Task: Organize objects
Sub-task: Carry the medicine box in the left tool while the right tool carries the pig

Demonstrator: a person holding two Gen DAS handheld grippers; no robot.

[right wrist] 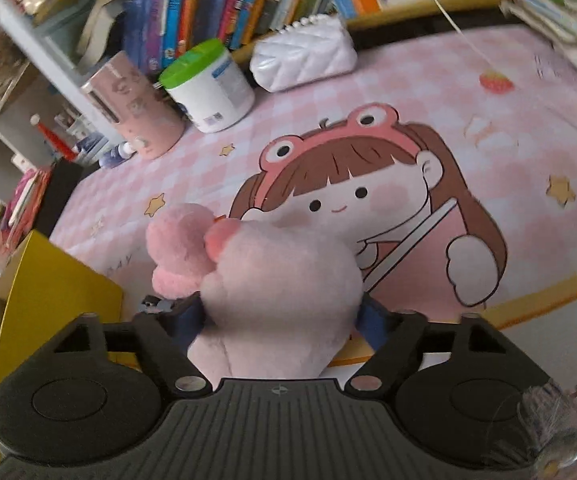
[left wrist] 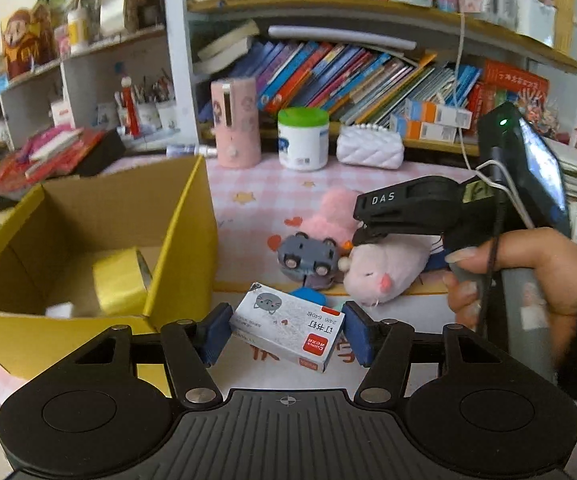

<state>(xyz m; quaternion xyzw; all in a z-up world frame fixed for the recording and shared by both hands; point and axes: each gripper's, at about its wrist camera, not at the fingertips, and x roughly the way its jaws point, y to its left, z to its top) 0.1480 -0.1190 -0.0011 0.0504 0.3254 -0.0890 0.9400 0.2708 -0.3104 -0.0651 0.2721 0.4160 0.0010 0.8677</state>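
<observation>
Meanwhile, each tool pinches one thing above the pink checked table (right wrist: pixel 428 80).
Left tool (left wrist: pixel 287 334) has its blue pads pressed on the two ends of a small grey staple box (left wrist: pixel 288 330), held slantwise just right of the open yellow cardboard box (left wrist: pixel 184 240); inside that box lie a roll of yellow tape (left wrist: pixel 118 280) and something small and white, too blurred to tell; right tool (right wrist: pixel 280 320), gripped by a hand (left wrist: pixel 528 276), has its pads against the sides of a pale pink plush animal (right wrist: pixel 284 280), the jaws not fully closed; a grey toy car (left wrist: pixel 308 260) lies beside the plush, touching it; a brighter pink plush (right wrist: pixel 180 248) sits just behind; a green-lidded white tub (right wrist: pixel 208 84) and a pink cylinder (right wrist: pixel 136 108) stand by the bookshelf (left wrist: pixel 348 76).
</observation>
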